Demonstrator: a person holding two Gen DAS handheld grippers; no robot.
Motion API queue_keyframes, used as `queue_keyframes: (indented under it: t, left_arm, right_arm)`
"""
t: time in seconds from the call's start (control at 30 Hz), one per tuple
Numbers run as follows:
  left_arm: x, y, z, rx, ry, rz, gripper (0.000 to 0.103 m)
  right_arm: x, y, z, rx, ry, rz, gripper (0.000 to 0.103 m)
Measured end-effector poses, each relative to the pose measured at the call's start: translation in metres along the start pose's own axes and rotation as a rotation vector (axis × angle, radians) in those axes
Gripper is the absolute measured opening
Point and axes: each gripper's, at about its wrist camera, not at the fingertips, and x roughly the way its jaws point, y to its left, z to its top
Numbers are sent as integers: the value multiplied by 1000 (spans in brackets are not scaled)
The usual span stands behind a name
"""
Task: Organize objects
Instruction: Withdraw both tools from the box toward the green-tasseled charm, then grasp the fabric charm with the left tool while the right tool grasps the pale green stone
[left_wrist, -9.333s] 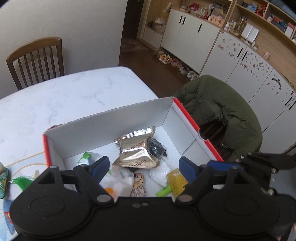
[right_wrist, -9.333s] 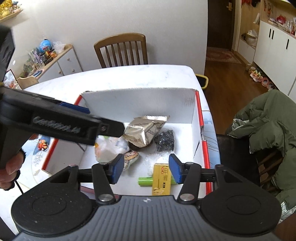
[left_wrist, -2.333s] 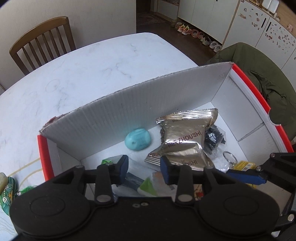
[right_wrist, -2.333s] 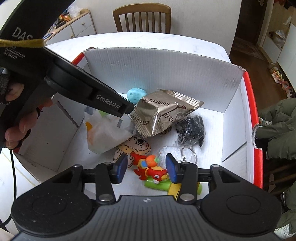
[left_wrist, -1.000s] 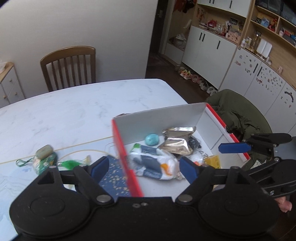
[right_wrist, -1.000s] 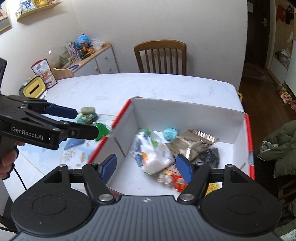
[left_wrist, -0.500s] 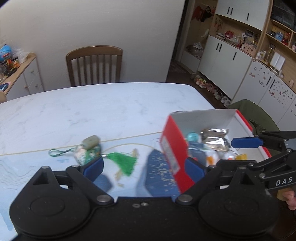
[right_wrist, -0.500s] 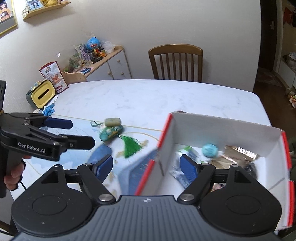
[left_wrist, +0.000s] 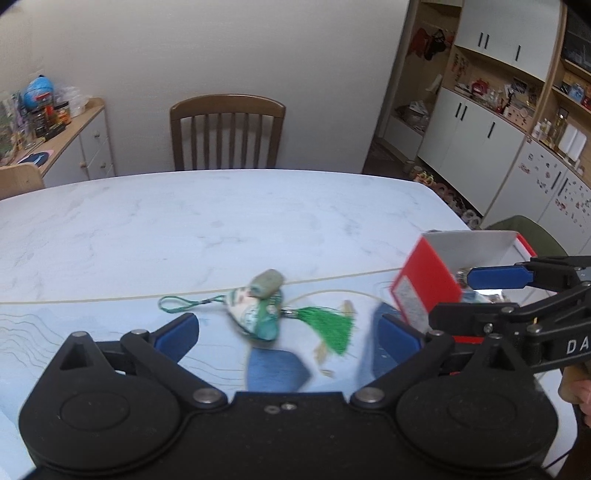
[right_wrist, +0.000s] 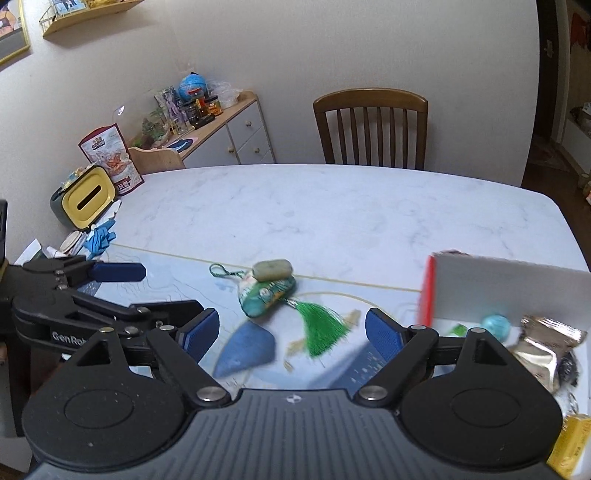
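Two grippers are in view, both with fingers spread wide and holding nothing. The left gripper (left_wrist: 286, 330) hangs over the table (left_wrist: 221, 221); ahead of its fingers, slightly nearer the left one, lies one green-and-white charm pouch (left_wrist: 255, 314). One pale oblong piece (left_wrist: 266, 283) rests on top of the pouch, one green cord loop (left_wrist: 184, 303) trails off its left end, and one green tassel (left_wrist: 328, 326) spreads from its right end toward the right finger. Beyond that right finger stands one red-and-white cardboard box (left_wrist: 428, 288), with the right gripper (left_wrist: 495, 277) in front of it.

In the right wrist view, the left gripper (right_wrist: 118, 272) reaches in from the left. The right gripper (right_wrist: 291, 332) has the same pouch (right_wrist: 266, 295) and tassel (right_wrist: 321, 326) ahead between its fingers. Past its right finger the box (right_wrist: 509, 291) holds one teal ball (right_wrist: 495, 325), one metallic snack bag (right_wrist: 546, 347), one black bundle (right_wrist: 569, 369) and one yellow packet (right_wrist: 572, 443); anything else in it is hidden.

Half a second ago the box filled much more of both views and sat partly between the fingers; now it lies off to the right, and the pouch is centred between them. The fingers were just as wide apart then.
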Motion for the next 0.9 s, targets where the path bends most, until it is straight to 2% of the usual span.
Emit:
queue_keyframes:
  t: [0.2,0.3,0.43,0.67,0.9]
  left_arm:
    - [13,26,-6,-20,-37,26,102]
    - [21,34,-9,-36,-56,67,102]
    - [36,45,-13,-66,-51,63,102]
    - [60,43,-19,-46,-68,68,102]
    - [90,38,-26,-82,-18,32,102]
  right_arm:
    - [31,21,11,-23,28,-49,87]
    - [49,25,17,-27,54,-72,87]
    - [71,23,28,-15,92,-82,87]
    - [105,24,47,-56,134,-91,87]
    - [145,28,55,-76,204,-65,87]
